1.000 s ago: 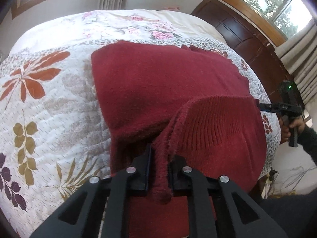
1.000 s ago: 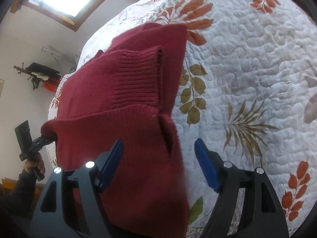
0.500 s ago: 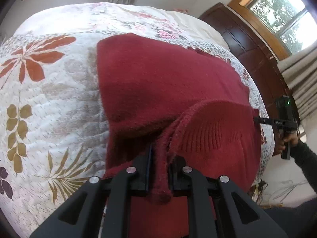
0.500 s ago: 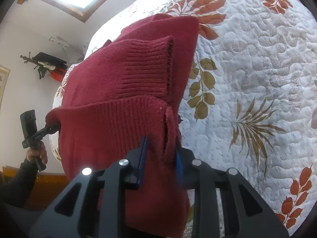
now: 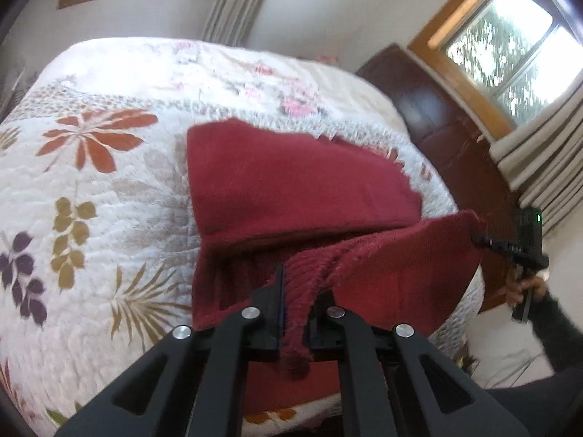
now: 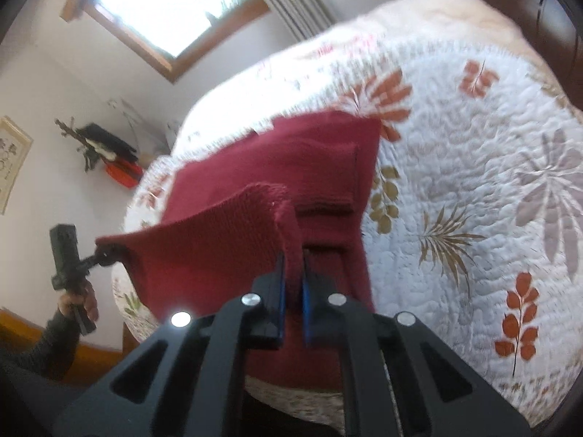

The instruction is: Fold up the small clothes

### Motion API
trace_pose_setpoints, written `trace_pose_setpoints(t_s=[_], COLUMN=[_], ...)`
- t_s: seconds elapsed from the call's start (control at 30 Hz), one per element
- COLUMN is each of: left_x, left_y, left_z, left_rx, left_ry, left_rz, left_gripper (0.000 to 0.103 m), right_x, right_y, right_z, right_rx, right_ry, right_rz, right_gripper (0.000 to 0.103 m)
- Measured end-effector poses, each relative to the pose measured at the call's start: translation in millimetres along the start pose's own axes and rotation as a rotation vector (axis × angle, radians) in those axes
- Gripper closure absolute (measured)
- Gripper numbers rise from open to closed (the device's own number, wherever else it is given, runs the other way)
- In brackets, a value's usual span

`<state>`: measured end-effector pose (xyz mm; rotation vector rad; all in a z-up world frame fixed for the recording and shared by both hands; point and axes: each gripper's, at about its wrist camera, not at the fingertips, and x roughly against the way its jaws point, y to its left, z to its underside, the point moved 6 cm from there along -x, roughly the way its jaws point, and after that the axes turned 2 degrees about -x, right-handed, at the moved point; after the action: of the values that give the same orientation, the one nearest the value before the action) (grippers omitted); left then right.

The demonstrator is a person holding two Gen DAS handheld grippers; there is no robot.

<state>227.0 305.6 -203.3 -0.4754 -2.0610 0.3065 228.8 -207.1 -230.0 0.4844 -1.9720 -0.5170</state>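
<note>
Sweater on the quilt, near edge raised between both grippers

The sweater's far part lies flat on the quilt, which covers the bed; its near hem hangs above the bed's near edge, pinched at one corner in the left gripper and at the other in the right gripper. A headboard stands right of the bed in the left view, windows behind it. A folded sleeve lies on the sweater's flat part.
</note>
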Motion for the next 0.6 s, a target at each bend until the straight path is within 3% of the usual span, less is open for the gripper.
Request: trace_pose_setpoints(t_s=[0.17,0.33,0.6], left_x=[46.4,93.9,107.7], left_y=[-22.3,-53.1,-67.3], left_z=[-5.3,-35.3,-84.9], left_rx=[0.001,-0.103,-0.187], left_ry=[-0.108,-0.204,-0.272], left_rz=[0.002,0.007,0.047], left_gripper=[0.097,0.097,0.097], right_x=[44.3,88.7,97.4], right_y=[34.4,64.3,75.5], right_z=[-3.8,-26.1,-70.6], right_rx=[0.04,0.104,0.135], right_ry=[-0.1,-0.205,-0.288], right_rz=[-0.001,-0.008,-0.032], right_gripper=[0.097,0.097,0.097])
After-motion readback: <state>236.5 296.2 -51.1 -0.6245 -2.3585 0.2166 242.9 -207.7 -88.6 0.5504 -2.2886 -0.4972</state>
